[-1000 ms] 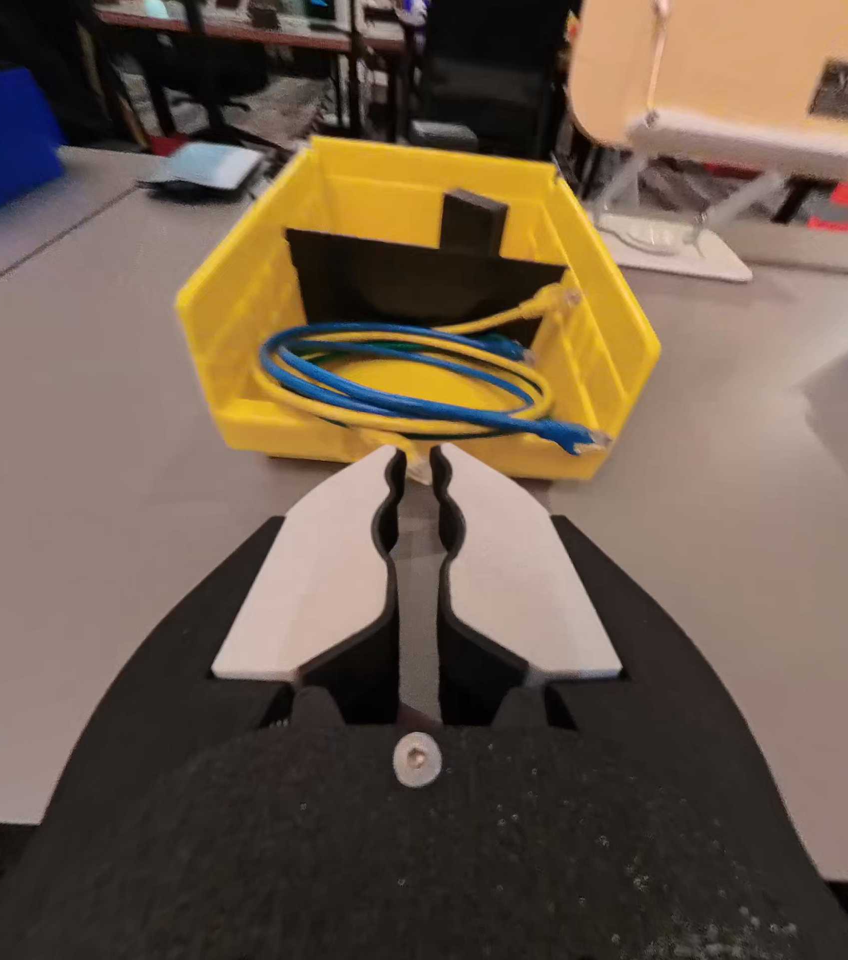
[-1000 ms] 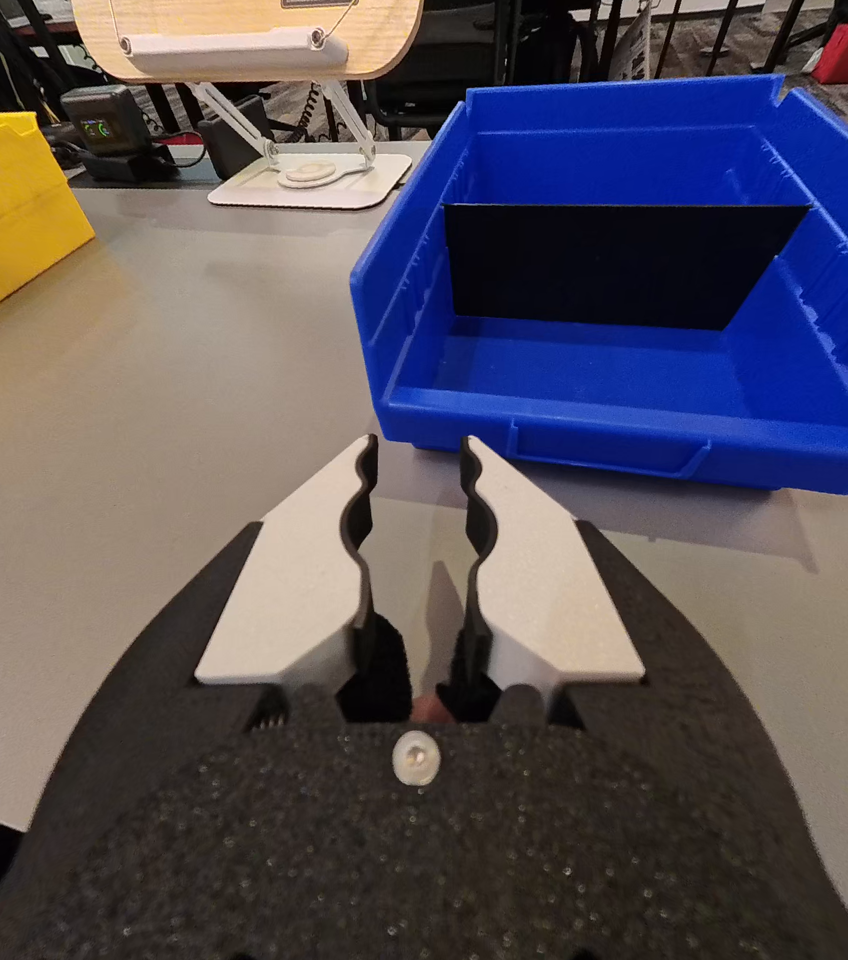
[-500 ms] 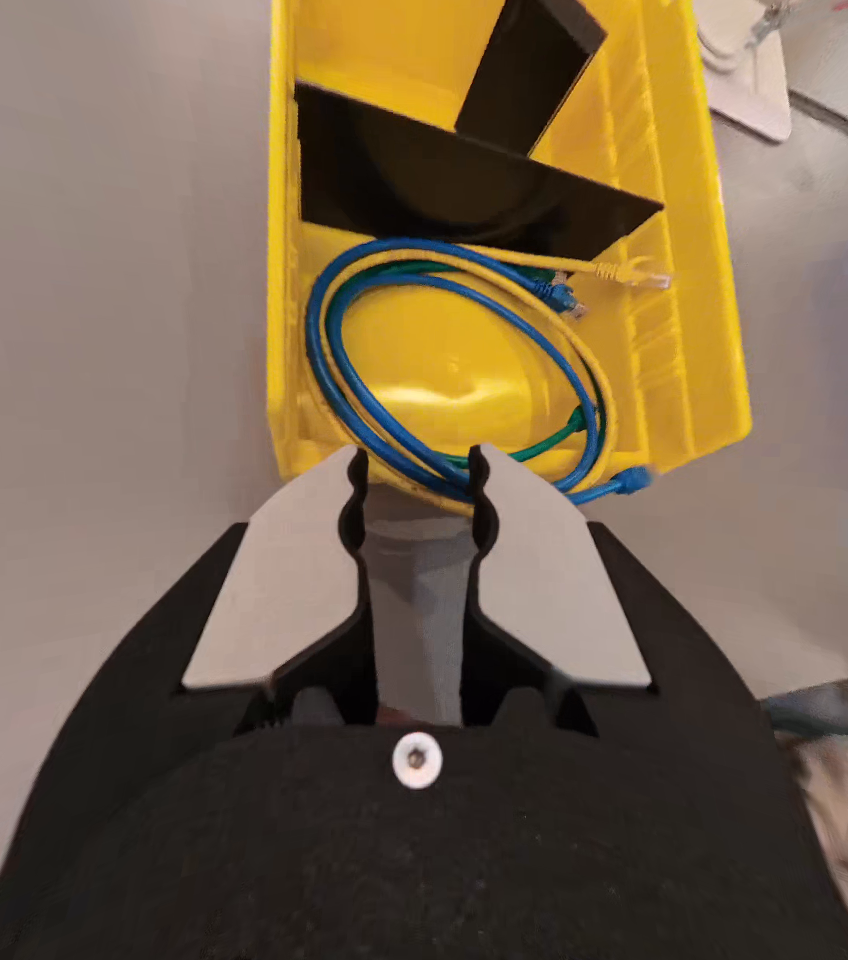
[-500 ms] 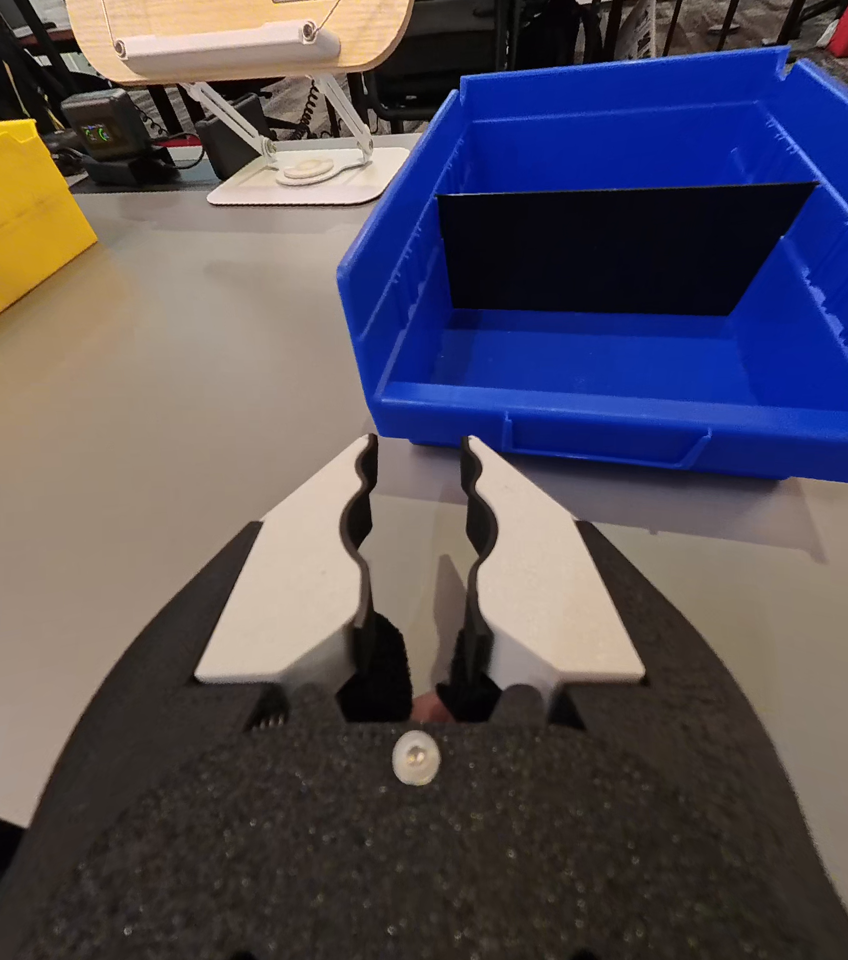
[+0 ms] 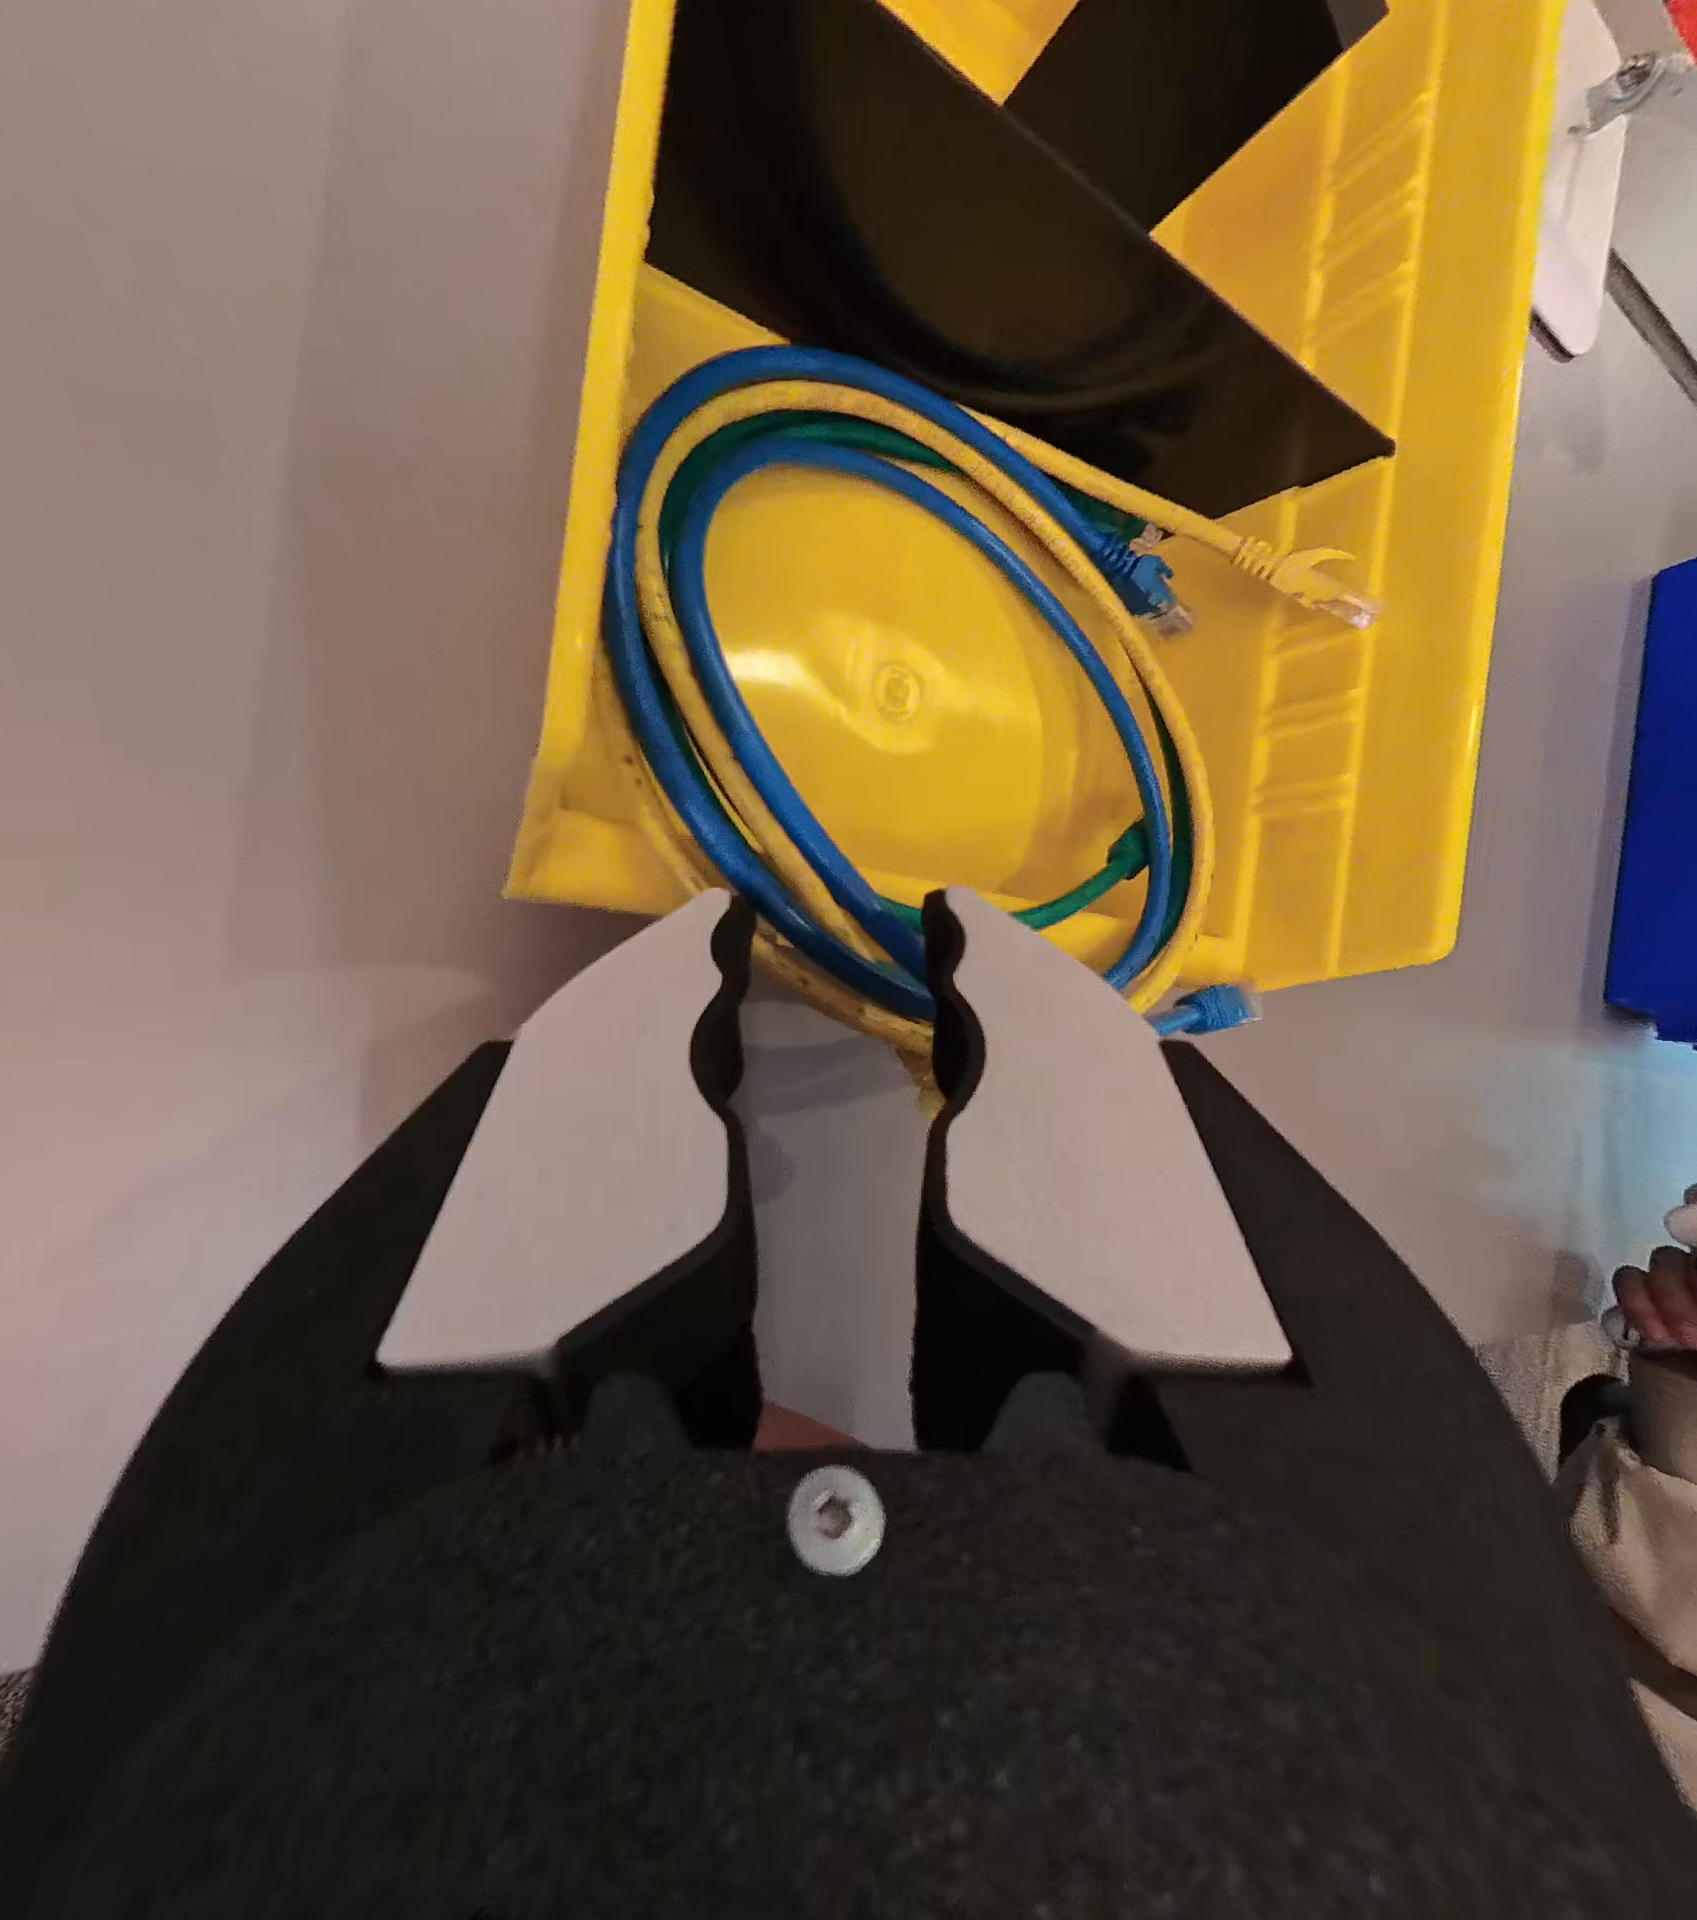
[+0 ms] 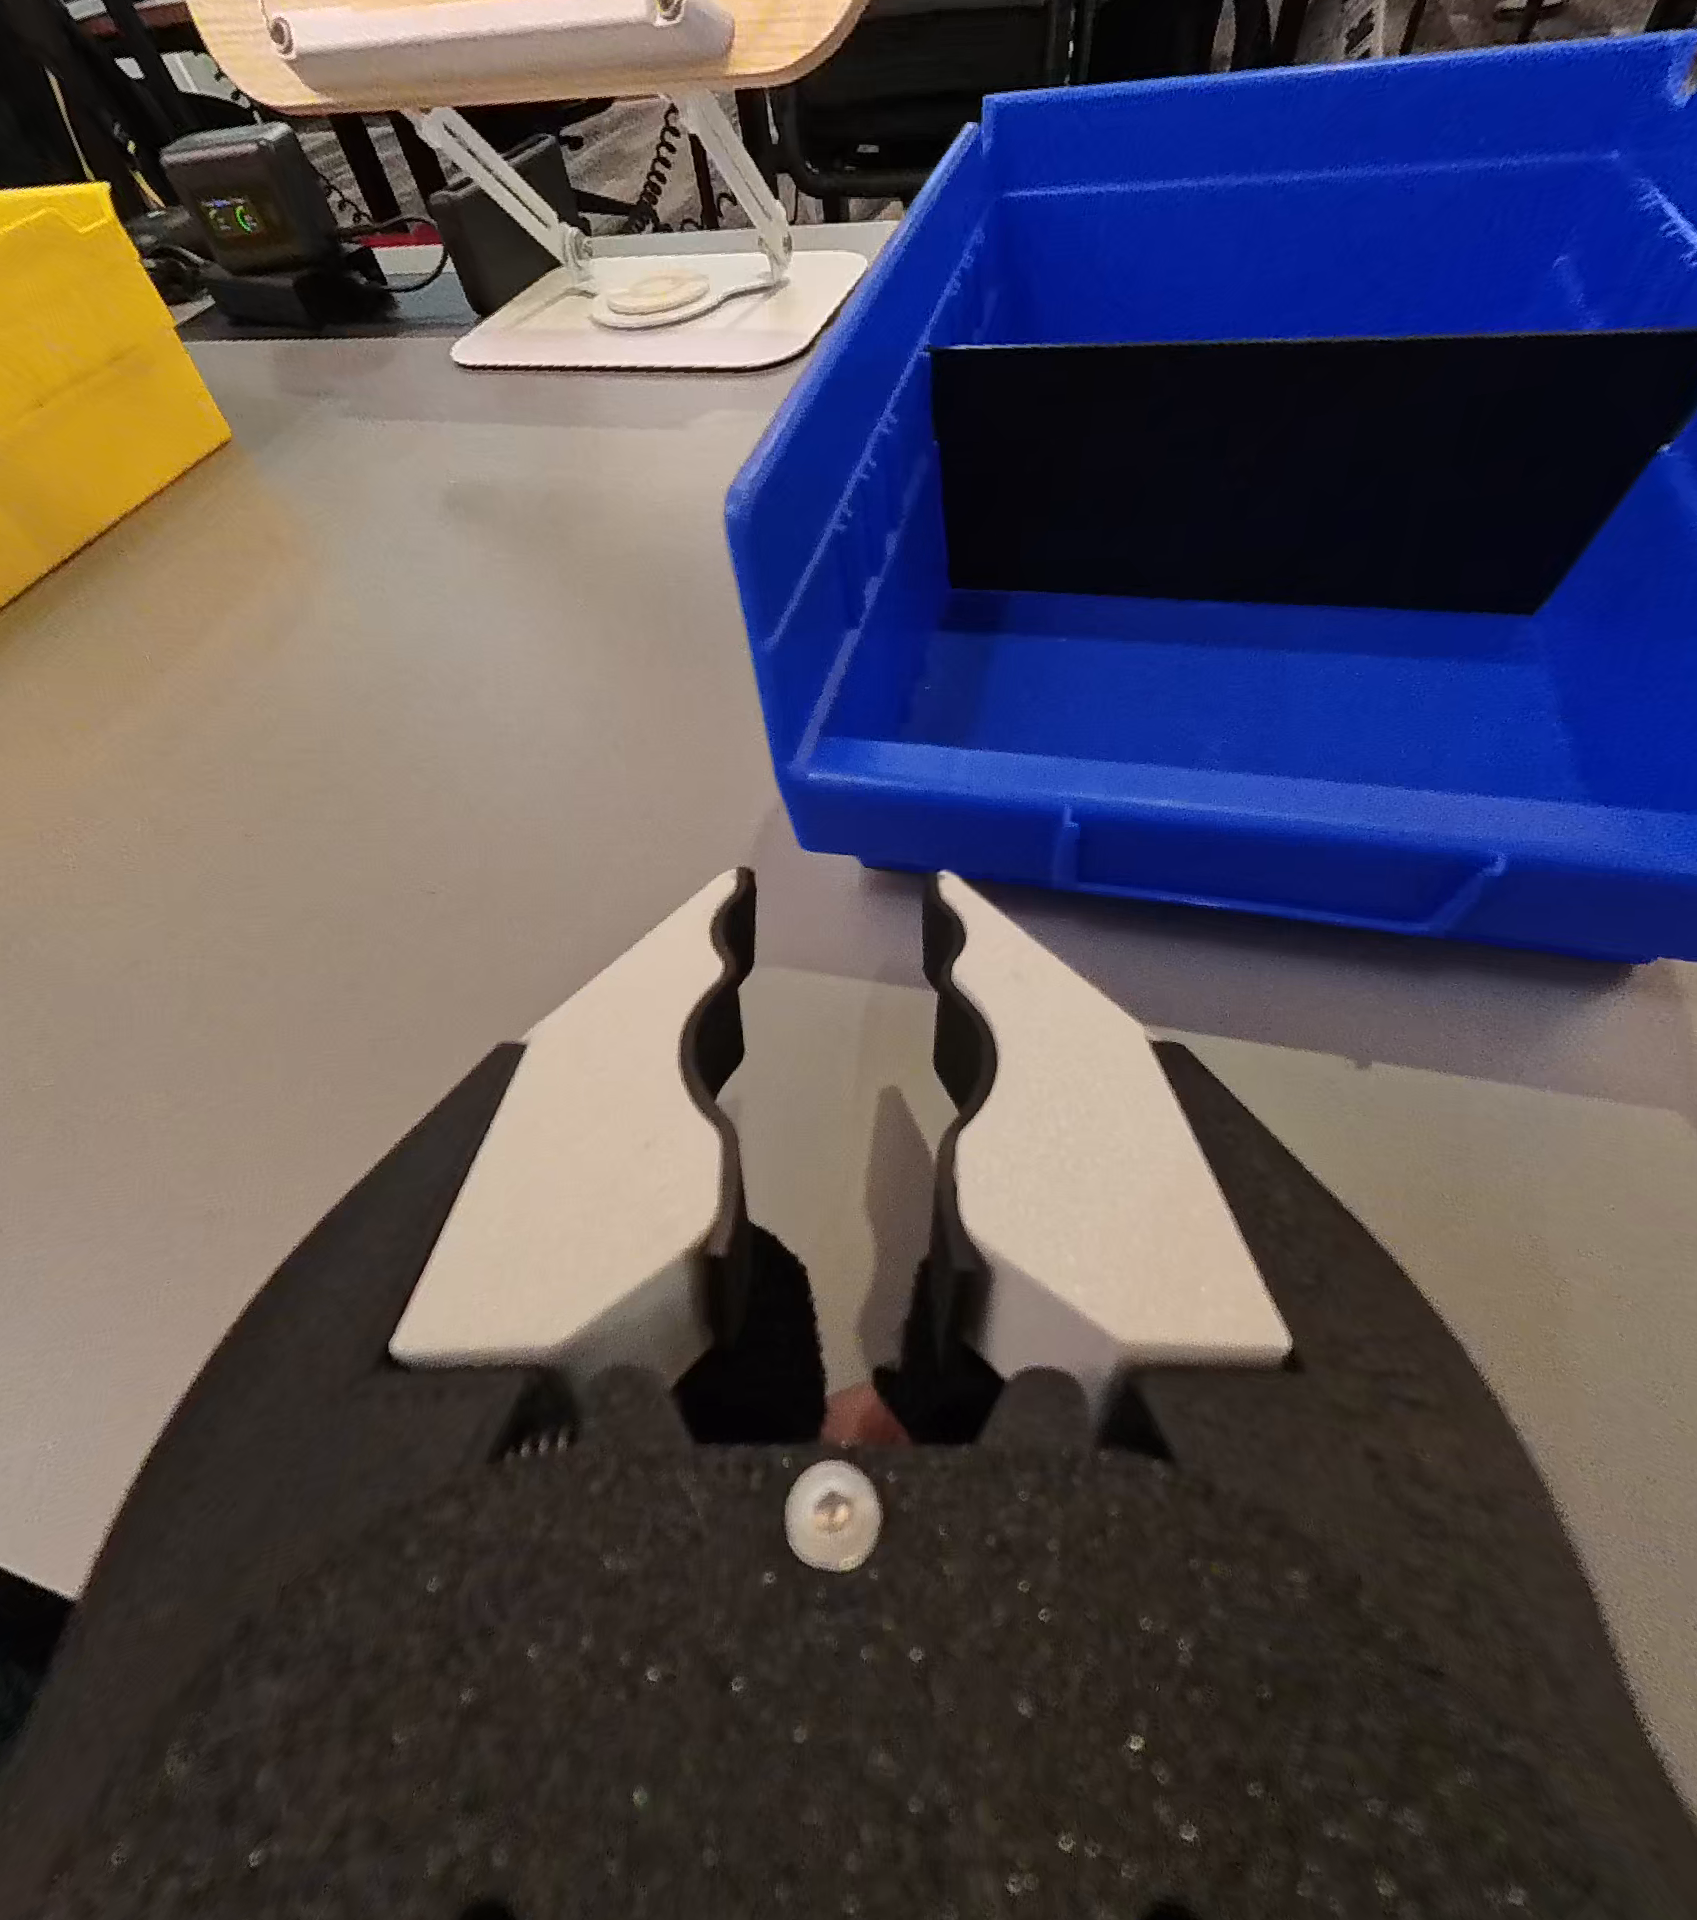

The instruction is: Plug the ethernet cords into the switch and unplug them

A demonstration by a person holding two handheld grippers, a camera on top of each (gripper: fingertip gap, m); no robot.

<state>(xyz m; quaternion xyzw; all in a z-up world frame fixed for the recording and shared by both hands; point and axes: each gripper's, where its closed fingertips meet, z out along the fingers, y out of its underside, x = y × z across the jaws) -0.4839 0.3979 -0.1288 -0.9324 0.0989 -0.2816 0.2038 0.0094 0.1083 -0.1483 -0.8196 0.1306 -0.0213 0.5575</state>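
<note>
A yellow bin [image 5: 1363,727] holds coiled ethernet cords: blue [image 5: 802,362], green [image 5: 1072,904] and yellow, whose clear plug [image 5: 1332,597] lies by the right wall. A black divider [image 5: 1031,270] crosses the bin, with a black block [image 5: 1187,83] behind it. My left gripper [image 5: 828,904] is open and looks down over the bin's front edge, with the near part of the coil showing between its fingertips. My right gripper [image 6: 836,883] is open and empty above the grey table, just in front of a blue bin [image 6: 1239,790].
The blue bin has a black divider [image 6: 1291,468] and an empty front part. The yellow bin [image 6: 13,436] is at far left in the right wrist view. A white stand [image 6: 657,312] and a small black device [image 6: 241,213] stand behind. A hand [image 5: 1696,1309] shows at the right edge.
My left gripper has risen, tilted down over the yellow bin and opened wider, its tips now at the coil. My right gripper has hardly moved.
</note>
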